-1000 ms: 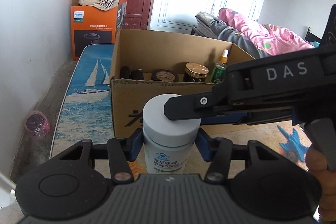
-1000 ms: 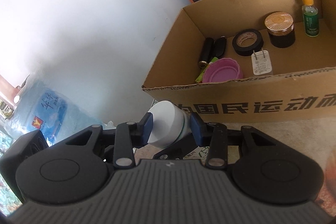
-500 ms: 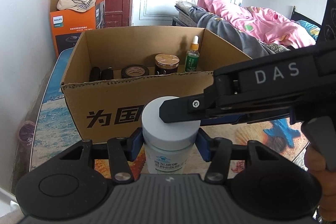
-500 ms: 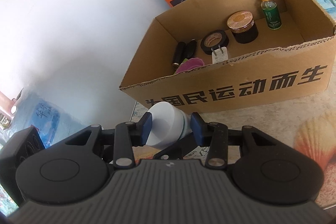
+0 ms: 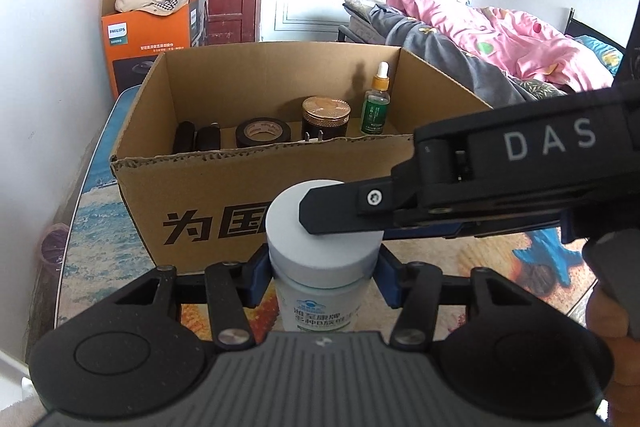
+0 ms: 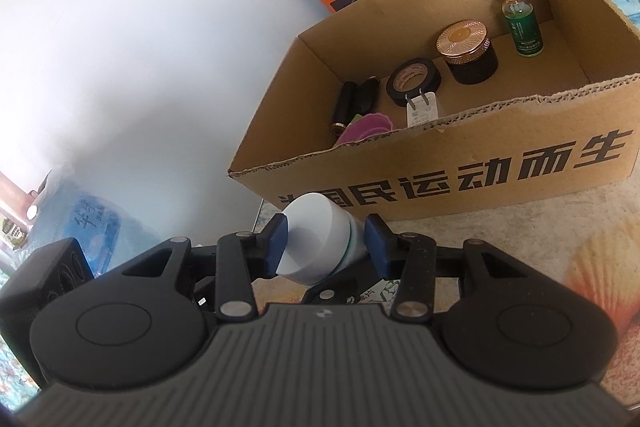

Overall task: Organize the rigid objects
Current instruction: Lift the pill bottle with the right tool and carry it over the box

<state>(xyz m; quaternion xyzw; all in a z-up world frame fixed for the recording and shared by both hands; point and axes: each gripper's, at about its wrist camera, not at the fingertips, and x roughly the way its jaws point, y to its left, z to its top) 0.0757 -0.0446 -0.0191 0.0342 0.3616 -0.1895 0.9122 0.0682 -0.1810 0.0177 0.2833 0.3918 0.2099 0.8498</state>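
Gripping a white-capped bottle point(image 5: 320, 259) by its body, just under the cap, with the left gripper point(image 5: 320, 277), blue pads point(image 5: 256, 277) pressing on both sides. Straddling the white cap point(image 6: 316, 243) of the same bottle with the right gripper point(image 6: 326, 245), left pad seeming to touch it and a sliver of gap showing at the right pad, so hard telling whether still clamping. Reaching across the left wrist view from the right as a black finger marked DAS (tip lying over the cap top). Holding the bottle upright just in front of the cardboard box point(image 5: 192, 187), close to its near wall printed with black characters, above a table with a seashell and sea pattern point(image 6: 520, 227).

Sitting inside the box: a green dropper bottle point(image 6: 520, 23) standing upright at the right, a dark jar with a copper lid point(image 6: 468, 51) beside it, a roll of black tape point(image 6: 412, 75), a white plug adapter point(image 6: 422, 109) lying against the tape, two dark cylinders point(image 6: 356, 99) at the left and something magenta point(image 6: 368, 127) near the front wall. Standing behind, against the white wall, an orange box point(image 5: 152, 47) with pale cloth on top.
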